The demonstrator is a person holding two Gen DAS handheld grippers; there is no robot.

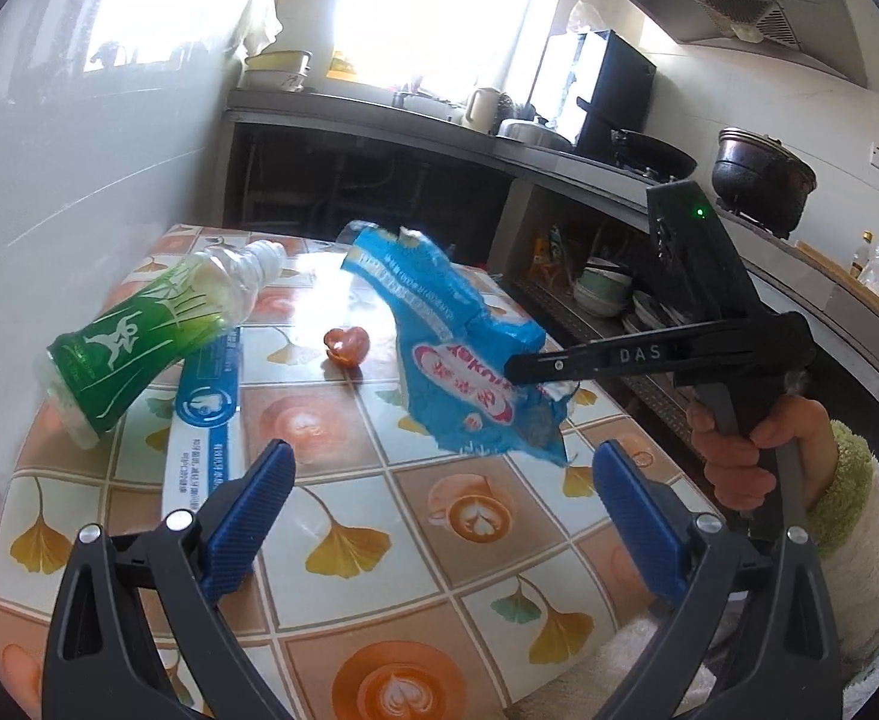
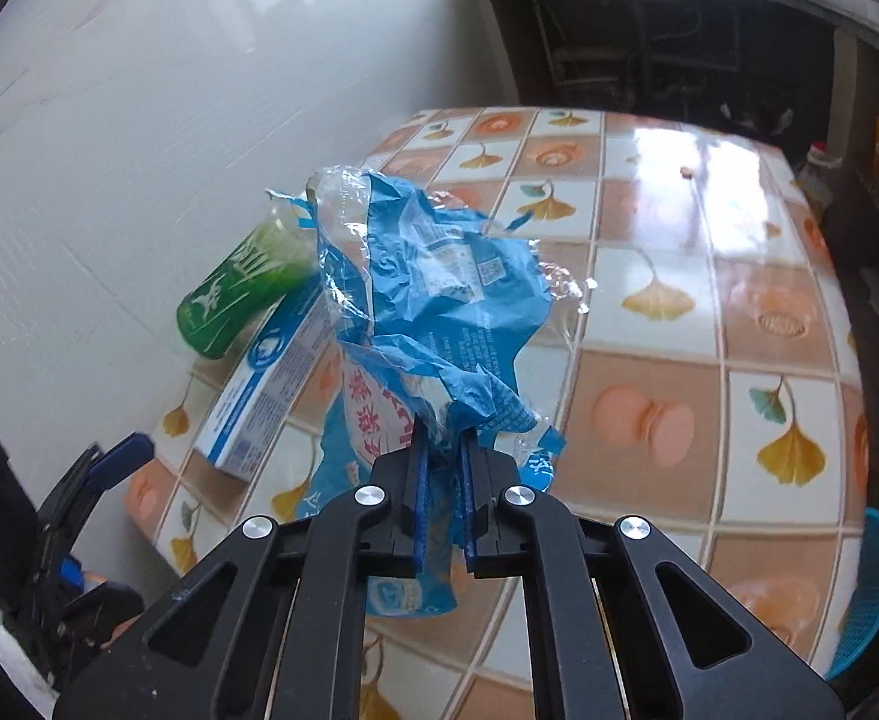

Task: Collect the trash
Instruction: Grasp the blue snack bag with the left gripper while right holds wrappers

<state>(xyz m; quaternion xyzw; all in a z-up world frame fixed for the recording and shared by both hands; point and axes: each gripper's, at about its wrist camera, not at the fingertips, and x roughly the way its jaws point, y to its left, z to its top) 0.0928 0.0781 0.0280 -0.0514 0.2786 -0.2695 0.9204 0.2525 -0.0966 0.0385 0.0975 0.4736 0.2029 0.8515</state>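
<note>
The crumpled blue plastic wrapper point(image 2: 439, 306), printed with a red-and-white oval logo and small white text too small to be read, is held clear of the desk point(image 2: 709, 324) at the frame's centre, pinched between the nearly closed blue pads of the right gripper point(image 2: 441, 456). "DAS" is printed on that gripper's arm in the left wrist view. The left gripper point(image 1: 445, 510) is seen spread wide at the lower edge, with nothing between its pads. A green-labelled clear plastic bottle point(image 1: 157, 324) with white characters and a blue-and-white carton point(image 1: 205, 420) lie at the left.
</note>
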